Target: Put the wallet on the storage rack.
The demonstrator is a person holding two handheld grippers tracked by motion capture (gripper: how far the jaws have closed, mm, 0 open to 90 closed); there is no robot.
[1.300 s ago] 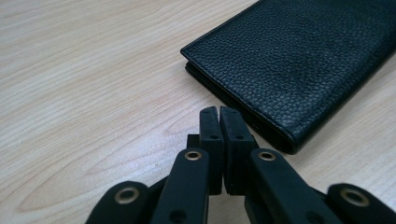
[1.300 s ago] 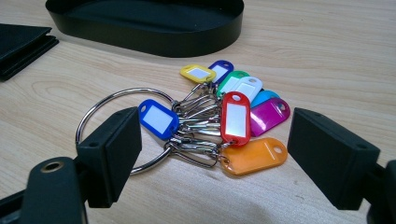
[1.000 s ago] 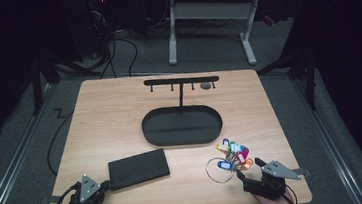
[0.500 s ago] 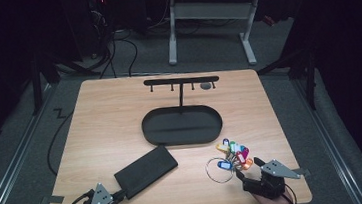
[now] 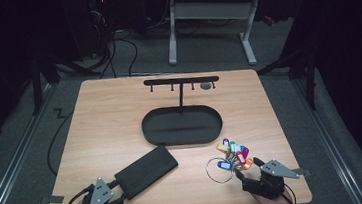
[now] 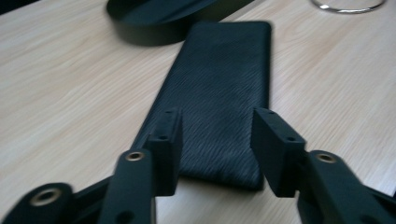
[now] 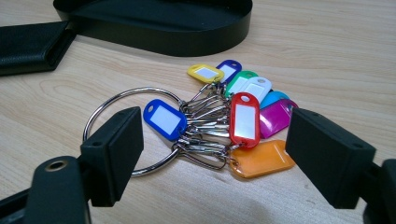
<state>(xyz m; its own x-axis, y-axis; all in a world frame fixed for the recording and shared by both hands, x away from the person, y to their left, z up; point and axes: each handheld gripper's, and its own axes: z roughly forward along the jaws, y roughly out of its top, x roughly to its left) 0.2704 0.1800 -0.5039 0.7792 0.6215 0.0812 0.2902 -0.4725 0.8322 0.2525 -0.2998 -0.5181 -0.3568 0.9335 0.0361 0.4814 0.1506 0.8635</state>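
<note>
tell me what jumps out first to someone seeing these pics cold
The bunch of coloured key tags on a steel ring, lying on the pale wooden table in front of the open right gripper. Next, the flat black case with the open left gripper at its near end, and the black oval tray mid-table.

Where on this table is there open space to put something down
The bare wood left of the oval tray, above the wallet, is widest. Another strip lies right of the tray and hook rack. It is crowded between the wallet and the key ring, by the left tool and right tool.
</note>
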